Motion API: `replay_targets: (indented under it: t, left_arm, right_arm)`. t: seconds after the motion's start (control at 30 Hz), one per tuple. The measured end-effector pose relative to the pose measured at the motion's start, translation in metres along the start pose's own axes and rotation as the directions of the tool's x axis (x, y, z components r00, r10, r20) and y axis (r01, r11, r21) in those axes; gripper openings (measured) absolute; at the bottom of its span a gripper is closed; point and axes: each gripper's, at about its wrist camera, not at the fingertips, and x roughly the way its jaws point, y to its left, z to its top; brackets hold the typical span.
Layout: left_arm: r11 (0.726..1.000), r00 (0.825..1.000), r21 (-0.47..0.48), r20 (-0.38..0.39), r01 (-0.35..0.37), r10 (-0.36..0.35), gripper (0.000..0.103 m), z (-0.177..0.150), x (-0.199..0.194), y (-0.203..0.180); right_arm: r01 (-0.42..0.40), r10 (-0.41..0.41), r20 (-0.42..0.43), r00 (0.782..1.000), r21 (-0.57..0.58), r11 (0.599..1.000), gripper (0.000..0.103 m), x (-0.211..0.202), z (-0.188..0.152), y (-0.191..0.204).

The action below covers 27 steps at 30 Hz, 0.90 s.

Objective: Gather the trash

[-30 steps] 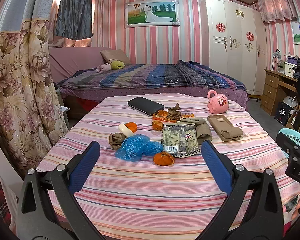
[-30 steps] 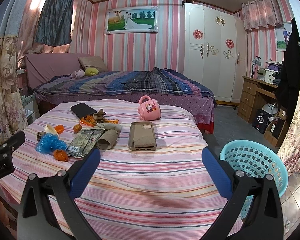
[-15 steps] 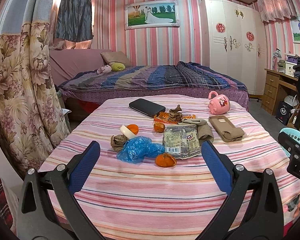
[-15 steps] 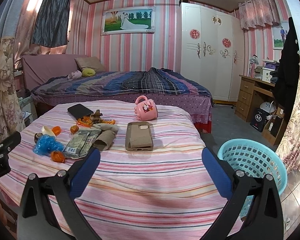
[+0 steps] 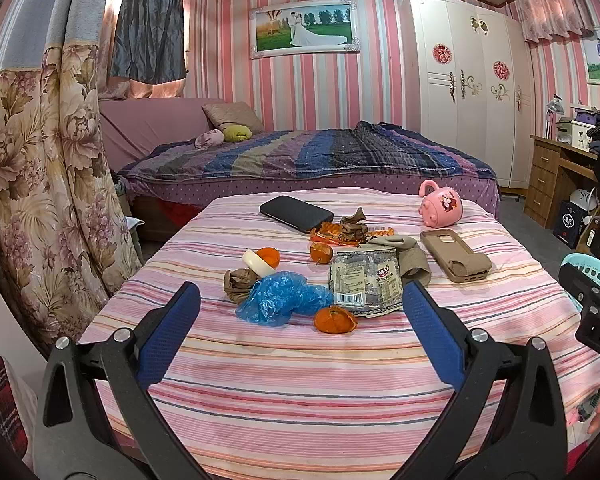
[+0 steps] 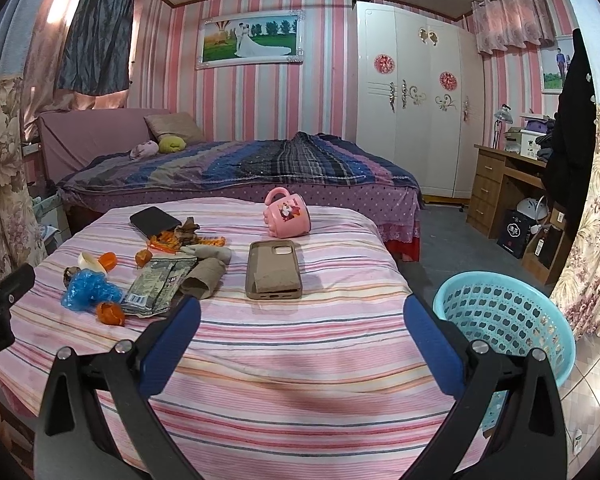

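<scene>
Pink-striped woven cloth covers the table (image 5: 300, 392), its surface ribbed and slightly rumpled. Left tool (image 5: 300, 312) hangs over the near edge, blue textured pads spread wide apart, nothing between them. Right tool (image 6: 300, 320) likewise: pads apart, empty, over the near part of the cloth.

Trash lies clustered on the table's left-centre. Crumpled blue plastic bag (image 5: 280, 300), thin and translucent, sits just ahead of the left tool. Beside it, a curled orange peel (image 5: 335, 319), glossy-dimpled, nearest the front edge. A flattened silver foil snack wrapper (image 5: 366, 282) with barcode lies touching the bag's right side. Behind the bag: a wadded brown paper ball (image 5: 240, 282), a white round lid (image 5: 256, 262) leaning against another orange peel piece (image 5: 269, 256), and a third peel scrap (image 5: 321, 252). Farther back, an orange printed wrapper (image 5: 332, 238) with dry brown crumpled scraps (image 5: 354, 224) on top. A squashed cardboard tube (image 5: 414, 264) overlaps the foil wrapper's right edge.

Non-trash: black phone (image 5: 296, 213) at the far left, tan phone case (image 5: 456, 254) lying camera-cutout up, pink plastic mug (image 5: 440, 209) tipped on its side.

Turquoise perforated plastic basket (image 6: 504, 332) stands on the floor just beside the table's right edge, round, nothing visible inside it.
</scene>
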Motion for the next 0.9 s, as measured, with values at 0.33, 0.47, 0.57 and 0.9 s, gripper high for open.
replay_targets:
  t: [0.33, 0.47, 0.57, 0.9]
  left_arm:
    - [1.0, 1.0, 0.005, -0.013, -0.013, 0.013, 0.098, -0.003, 0.005, 0.004]
    - [1.0, 1.0, 0.004, -0.016, -0.015, 0.015, 0.098, -0.006, 0.005, 0.001]
    - [1.0, 1.0, 0.006, -0.018, -0.02, 0.02, 0.098, -0.006, 0.005, 0.001]
    - [1.0, 0.999, 0.01, -0.025, -0.027, 0.028, 0.098, -0.007, 0.006, 0.004]
  right_arm:
    - [0.011, -0.011, -0.012, 1.0, -0.004, 1.0, 0.099, 0.006, -0.003, 0.0]
    - [0.015, -0.015, -0.015, 1.0, -0.005, 1.0, 0.099, 0.008, -0.004, 0.001]
    - [0.016, -0.016, -0.022, 1.0, -0.002, 1.0, 0.099, 0.011, -0.006, 0.001]
    - [0.019, -0.019, -0.028, 0.999, 0.002, 1.0, 0.099, 0.014, -0.007, -0.001]
